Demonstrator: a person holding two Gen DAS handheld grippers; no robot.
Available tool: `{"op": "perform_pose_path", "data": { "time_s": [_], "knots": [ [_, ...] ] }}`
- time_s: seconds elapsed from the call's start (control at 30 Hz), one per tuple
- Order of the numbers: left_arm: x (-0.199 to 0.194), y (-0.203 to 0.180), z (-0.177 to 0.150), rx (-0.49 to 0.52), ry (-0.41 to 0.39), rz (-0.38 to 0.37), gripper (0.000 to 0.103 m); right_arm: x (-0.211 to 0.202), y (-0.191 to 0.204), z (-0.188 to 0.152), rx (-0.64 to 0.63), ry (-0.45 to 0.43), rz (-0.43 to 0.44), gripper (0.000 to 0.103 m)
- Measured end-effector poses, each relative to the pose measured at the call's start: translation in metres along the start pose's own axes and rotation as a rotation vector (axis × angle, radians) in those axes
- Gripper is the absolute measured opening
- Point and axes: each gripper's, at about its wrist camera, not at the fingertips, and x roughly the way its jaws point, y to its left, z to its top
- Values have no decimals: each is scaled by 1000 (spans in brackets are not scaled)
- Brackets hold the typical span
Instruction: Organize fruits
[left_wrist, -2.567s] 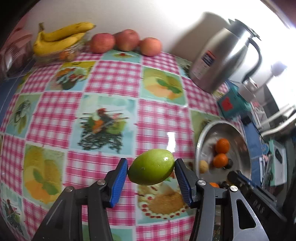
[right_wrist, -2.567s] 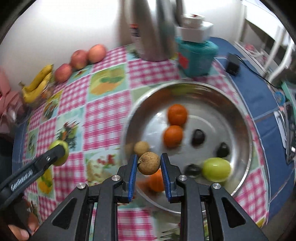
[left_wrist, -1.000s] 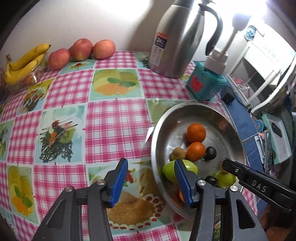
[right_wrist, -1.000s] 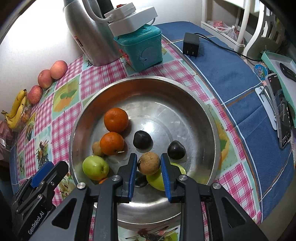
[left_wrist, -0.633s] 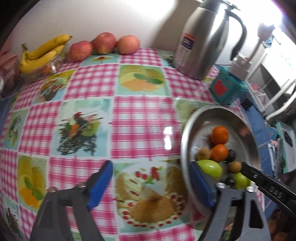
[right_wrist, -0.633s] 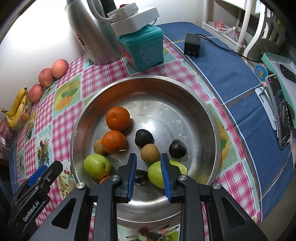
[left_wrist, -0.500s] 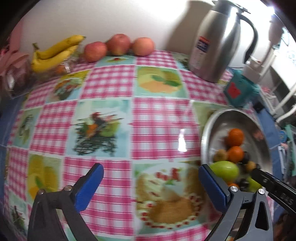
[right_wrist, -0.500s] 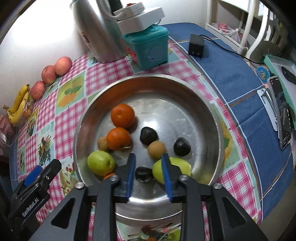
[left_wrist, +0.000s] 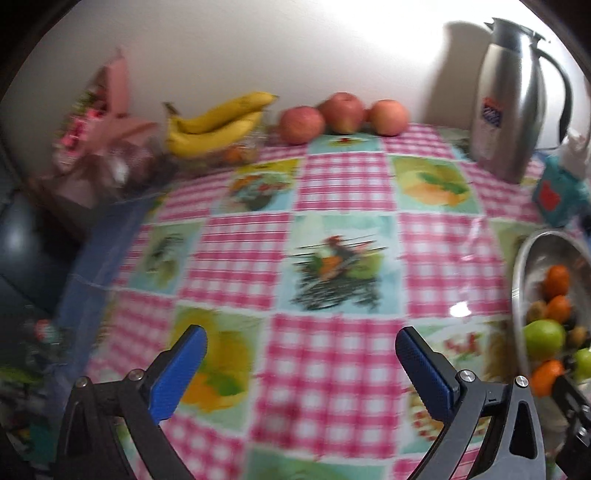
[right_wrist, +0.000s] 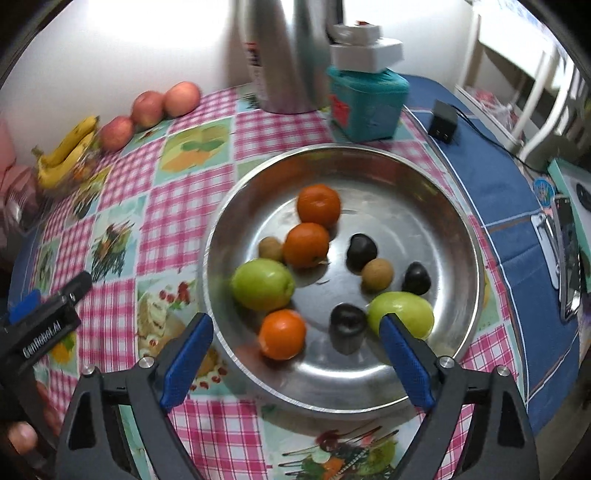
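1. Looks like a between-fruits moment: the left gripper has its fingers spread wide over bare checked cloth with nothing between them, and the right gripper is opening above the steel bowl, holding nothing.
2. Next move, I'd guess: go for the apples or bananas along the counter's far edge by the wall.
3. Bowl count: three oranges, two green fruits, two small brown ones, three dark ones.
4. Still out: three apples, one banana bunch.
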Motion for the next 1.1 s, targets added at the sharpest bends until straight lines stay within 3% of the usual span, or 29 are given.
{"op": "perform_pose_path", "data": {
  "time_s": [0.37,1.1],
  "knots": [
    [-34,37,-47,-8,40,-53,103,-14,16,-41,-27,13,18,94],
    [-56,52,-57,-34,27,-79,103,-46,19,-50,-36,-70,11,94]
  ]
}}
